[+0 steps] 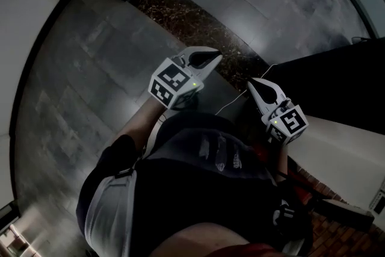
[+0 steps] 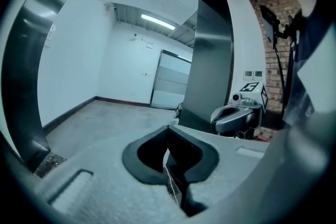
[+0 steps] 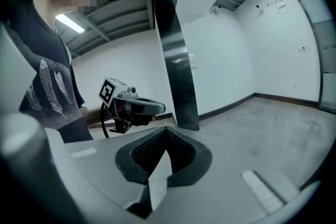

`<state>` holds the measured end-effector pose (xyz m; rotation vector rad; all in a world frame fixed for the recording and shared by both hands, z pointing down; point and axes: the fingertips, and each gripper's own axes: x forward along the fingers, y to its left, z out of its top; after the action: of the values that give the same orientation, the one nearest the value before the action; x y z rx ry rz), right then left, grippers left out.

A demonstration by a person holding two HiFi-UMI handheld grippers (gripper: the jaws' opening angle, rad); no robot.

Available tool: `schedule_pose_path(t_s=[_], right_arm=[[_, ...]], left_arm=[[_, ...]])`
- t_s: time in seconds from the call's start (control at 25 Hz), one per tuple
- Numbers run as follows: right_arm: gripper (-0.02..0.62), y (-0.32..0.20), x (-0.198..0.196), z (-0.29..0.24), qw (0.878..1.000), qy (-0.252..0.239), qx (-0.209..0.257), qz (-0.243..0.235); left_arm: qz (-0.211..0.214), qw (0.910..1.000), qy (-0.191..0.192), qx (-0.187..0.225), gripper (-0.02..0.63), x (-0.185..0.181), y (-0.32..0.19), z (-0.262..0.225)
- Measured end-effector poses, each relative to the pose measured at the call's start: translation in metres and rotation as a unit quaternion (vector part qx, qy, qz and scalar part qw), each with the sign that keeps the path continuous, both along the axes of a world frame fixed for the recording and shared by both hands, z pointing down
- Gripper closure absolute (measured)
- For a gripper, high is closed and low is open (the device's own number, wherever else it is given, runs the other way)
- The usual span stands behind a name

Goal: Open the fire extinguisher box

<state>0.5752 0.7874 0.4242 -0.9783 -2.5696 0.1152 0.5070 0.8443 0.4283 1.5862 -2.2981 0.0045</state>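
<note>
You hold both grippers out ahead of you near the middle of the head view, the left gripper (image 1: pixel 207 59) left of centre, the right gripper (image 1: pixel 257 86) right of centre and a little lower. Each tilts slightly downward, its jaws pressed together on nothing.

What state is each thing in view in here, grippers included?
left gripper: shut, nothing between its jaws.
right gripper: shut, nothing between its jaws.
ceiling strip light: on.
grey door at the far wall: closed.
</note>
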Motion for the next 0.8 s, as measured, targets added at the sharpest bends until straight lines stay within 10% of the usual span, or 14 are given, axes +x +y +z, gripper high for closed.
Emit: schedule_pose_path(t_s=[0.8], right_arm=[[0.594,0.012,-0.156,0.007,0.999,0.013,0.015,-0.05]], left_arm=[[-0.034,0.9987,0.033,-0.018,0.602,-0.136,0.018,0.002]])
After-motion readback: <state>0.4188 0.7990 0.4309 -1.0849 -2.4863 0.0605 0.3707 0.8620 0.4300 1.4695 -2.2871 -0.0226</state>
